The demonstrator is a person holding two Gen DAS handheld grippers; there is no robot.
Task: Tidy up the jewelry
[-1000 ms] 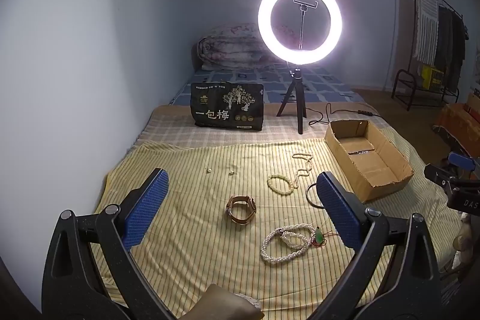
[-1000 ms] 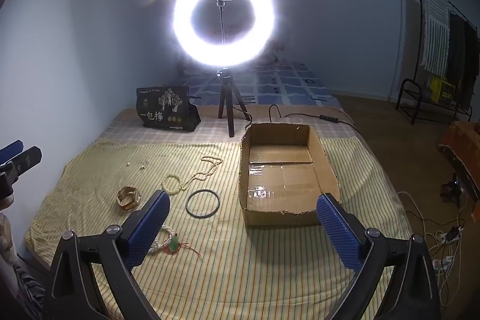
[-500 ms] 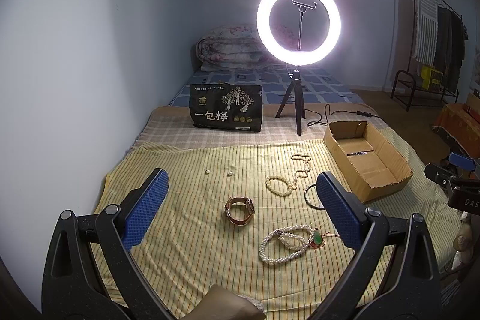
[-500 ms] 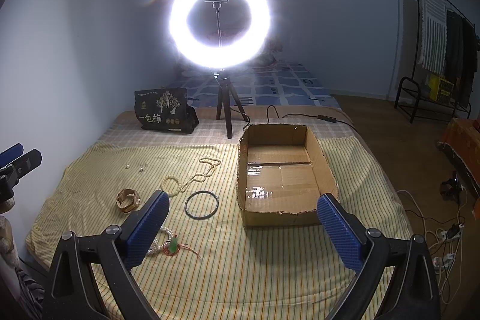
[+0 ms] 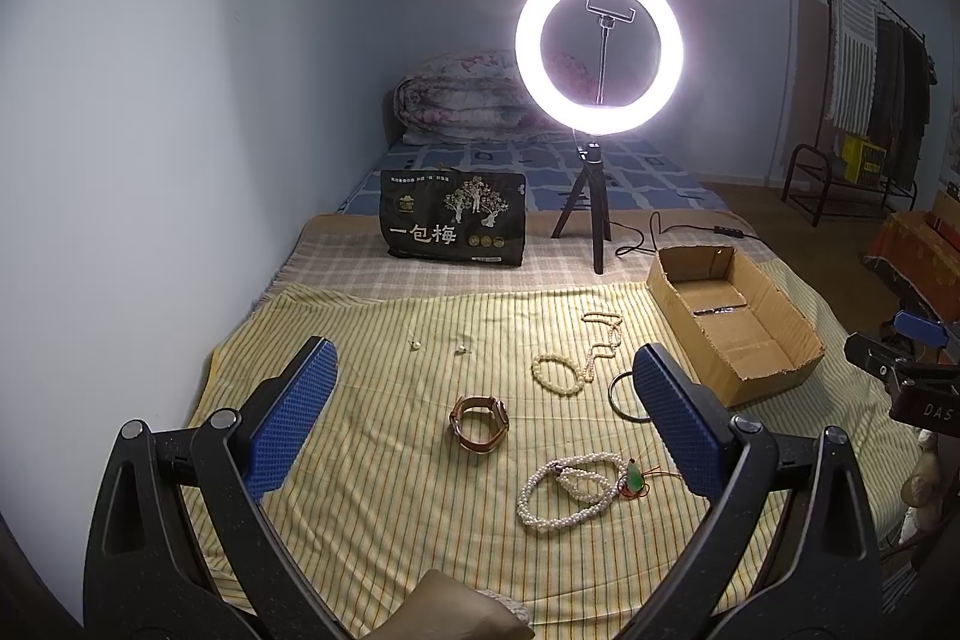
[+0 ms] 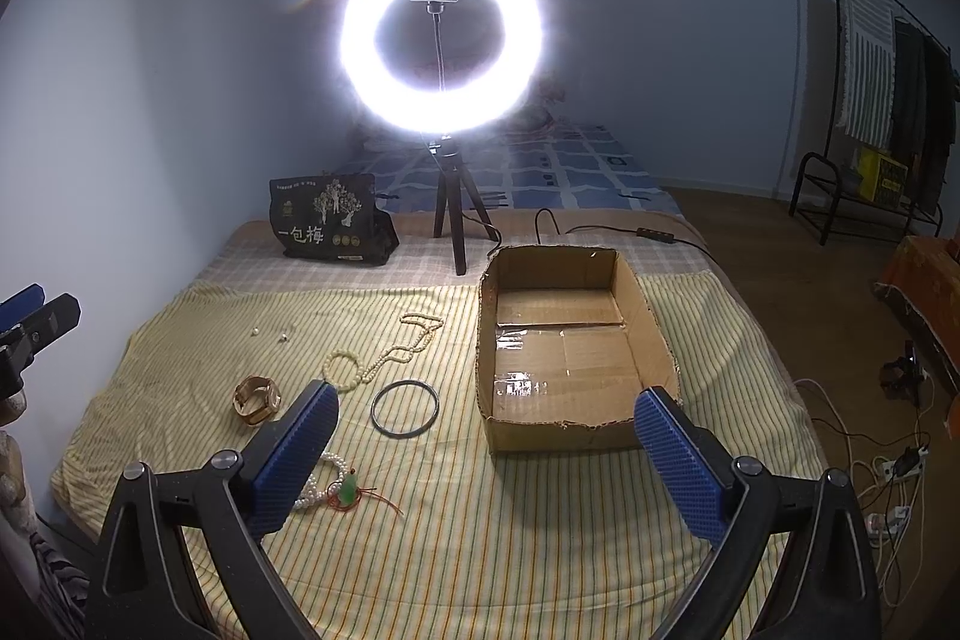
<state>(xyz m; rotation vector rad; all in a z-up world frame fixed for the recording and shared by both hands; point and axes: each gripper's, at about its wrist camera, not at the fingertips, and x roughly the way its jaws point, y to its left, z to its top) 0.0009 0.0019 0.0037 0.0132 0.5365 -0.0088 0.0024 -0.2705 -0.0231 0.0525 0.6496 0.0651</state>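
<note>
Both the left gripper (image 5: 480, 415) and the right gripper (image 6: 483, 451) hover spread wide and empty above the yellow striped bedsheet (image 6: 480, 550). The white beaded bracelet with a green pendant (image 5: 570, 487), brown-strapped watch (image 5: 479, 423) and thin dark bangle (image 6: 405, 408) lie loose beside the empty open cardboard box (image 6: 660, 334). The pendant's red threads may snag a pad, and soft bedding could let beads slip from a pinch.

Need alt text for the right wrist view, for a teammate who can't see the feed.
The open, empty right gripper hovers over a yellow striped bedspread, facing an empty cardboard box. Left of the box lie a dark bangle, bead strands, a gold watch and a green-pendant necklace. A bright ring light stands behind.
</note>
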